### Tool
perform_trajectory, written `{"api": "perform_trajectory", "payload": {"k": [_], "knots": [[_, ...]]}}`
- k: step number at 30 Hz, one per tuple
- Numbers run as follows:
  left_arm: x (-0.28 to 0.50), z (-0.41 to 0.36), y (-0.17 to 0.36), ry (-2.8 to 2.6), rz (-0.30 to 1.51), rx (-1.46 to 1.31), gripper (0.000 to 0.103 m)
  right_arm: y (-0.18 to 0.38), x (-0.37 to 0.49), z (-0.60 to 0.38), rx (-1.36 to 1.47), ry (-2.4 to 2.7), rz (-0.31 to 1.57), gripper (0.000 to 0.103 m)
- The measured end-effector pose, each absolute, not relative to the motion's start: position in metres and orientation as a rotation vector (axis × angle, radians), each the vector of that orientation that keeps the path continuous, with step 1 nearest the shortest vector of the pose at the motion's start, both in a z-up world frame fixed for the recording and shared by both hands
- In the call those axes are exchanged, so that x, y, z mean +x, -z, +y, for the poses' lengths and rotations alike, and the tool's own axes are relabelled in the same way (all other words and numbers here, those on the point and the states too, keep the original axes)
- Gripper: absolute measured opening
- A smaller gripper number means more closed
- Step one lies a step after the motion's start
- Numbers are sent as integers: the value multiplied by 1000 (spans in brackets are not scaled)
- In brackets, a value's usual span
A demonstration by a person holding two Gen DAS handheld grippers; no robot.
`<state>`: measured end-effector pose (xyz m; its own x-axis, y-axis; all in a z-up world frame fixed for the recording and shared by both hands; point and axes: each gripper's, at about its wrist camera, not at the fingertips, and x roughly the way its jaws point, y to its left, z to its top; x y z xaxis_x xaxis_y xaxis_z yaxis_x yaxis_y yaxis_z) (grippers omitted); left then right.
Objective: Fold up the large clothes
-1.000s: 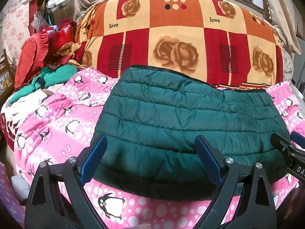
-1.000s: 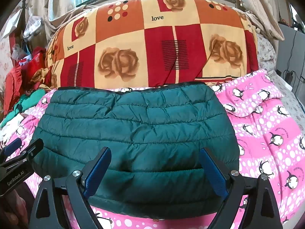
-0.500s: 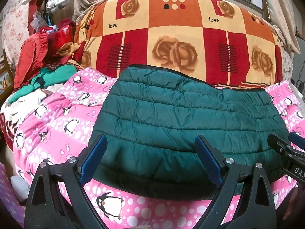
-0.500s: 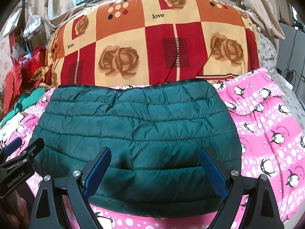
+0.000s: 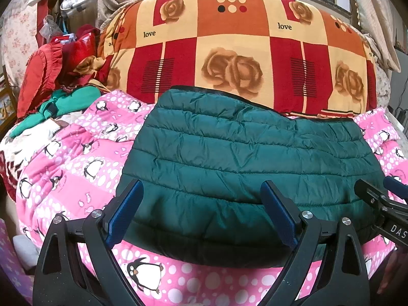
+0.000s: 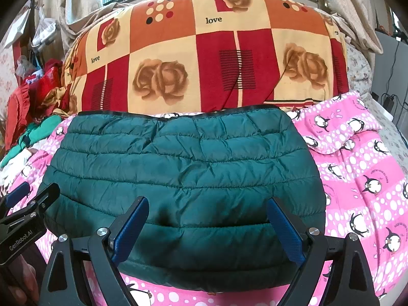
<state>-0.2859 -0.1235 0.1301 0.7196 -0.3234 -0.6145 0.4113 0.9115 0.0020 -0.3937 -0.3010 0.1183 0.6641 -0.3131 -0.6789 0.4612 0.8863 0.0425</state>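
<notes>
Pink penguin-print bedding (image 5: 76,168) covers the bed, and the folded green quilted jacket (image 6: 183,178) lies just ahead of both claws. Left claw (image 5: 201,214) and right claw (image 6: 206,229) hover released, gripping nothing. Folding looks nearly finished; next probably needs gripping the near hem for another fold.

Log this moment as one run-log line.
stage: jacket folded | jacket: flat on pink blanket | left gripper: open, empty | right gripper: open, empty
</notes>
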Motion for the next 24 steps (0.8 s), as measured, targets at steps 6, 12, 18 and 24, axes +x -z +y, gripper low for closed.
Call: {"api": "perform_trajectory", "payload": {"k": [6,12,18,24], "knots": [[-285,-125,-128,411,662,138,93,-117,-392,-300,217,437,725,92],[-284,-125,-127,411,655,143,93,-117,-392,-300,217,438,726,92],[-283,-124,-126,419,662,143,93,-115,-391,-300,219,435,730,92],[-283,-124,-126,420,663,140,93,-113,-390,-301,218,435,734,92]]}}
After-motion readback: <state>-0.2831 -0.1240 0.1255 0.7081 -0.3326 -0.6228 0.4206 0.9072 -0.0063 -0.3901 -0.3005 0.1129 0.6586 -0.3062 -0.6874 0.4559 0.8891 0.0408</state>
